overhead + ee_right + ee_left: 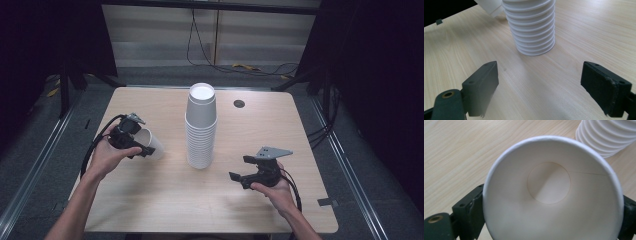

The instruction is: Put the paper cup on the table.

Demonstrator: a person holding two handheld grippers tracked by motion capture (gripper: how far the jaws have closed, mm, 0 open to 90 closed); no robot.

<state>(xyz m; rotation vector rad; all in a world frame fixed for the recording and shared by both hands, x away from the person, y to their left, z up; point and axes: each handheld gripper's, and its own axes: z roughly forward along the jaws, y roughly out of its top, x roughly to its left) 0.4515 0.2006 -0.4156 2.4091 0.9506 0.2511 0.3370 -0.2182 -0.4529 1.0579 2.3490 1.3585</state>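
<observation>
At the left, the left gripper (131, 142) clamps one paper cup (151, 144), held on its side above the counter (150, 200). The cup stack (201, 127) stands mid-counter, apparently many cups left. The right gripper (248, 170) waits empty, jaws wide.

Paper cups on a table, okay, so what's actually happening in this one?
A person at a wooden table holds a two-jaw gripper in each hand. The left gripper is clamped on a single white paper cup, held on its side with the open mouth facing that gripper's camera. A tall stack of upside-down cups stands mid-table, just beyond the held cup. The right gripper hangs over bare wood, jaws wide apart and aimed at the base of the stack, holding nothing.
</observation>
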